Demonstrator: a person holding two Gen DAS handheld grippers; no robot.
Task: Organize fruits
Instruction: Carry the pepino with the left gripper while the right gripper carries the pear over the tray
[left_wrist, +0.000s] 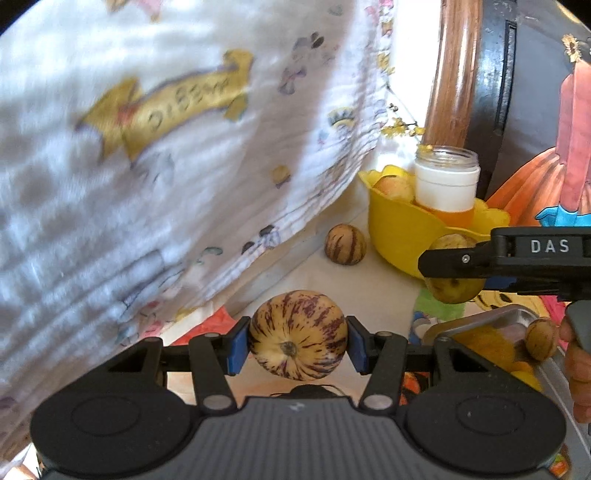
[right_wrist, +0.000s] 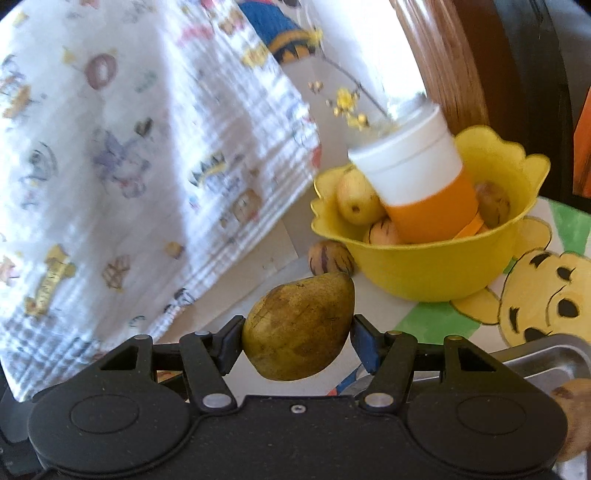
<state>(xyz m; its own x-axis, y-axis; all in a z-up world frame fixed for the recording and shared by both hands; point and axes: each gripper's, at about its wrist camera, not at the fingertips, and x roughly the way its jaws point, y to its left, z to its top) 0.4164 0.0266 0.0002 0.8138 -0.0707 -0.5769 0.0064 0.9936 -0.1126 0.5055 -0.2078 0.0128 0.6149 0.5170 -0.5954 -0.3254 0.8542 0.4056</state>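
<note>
Your left gripper (left_wrist: 298, 343) clamps a striped fruit (left_wrist: 298, 334); your right gripper (right_wrist: 297, 341) clamps a brownish fruit (right_wrist: 298, 326). The yellow bowl (right_wrist: 424, 269) already holds some; one more fruit (right_wrist: 330, 260) waits beside it, on the tabletop.

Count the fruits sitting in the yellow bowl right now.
3 in the yellow bowl: a left fruit, a front fruit against the orange-and-white bottle, and a right fruit. The bottle may hide more.

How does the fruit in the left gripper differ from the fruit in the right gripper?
The left gripper's fruit is round, pale yellow with purple streaks; the right gripper's fruit is plain olive-brown, unstriped, and tapers to a blunt point. Both are clamped between blue pads, lifted off the table.
</note>
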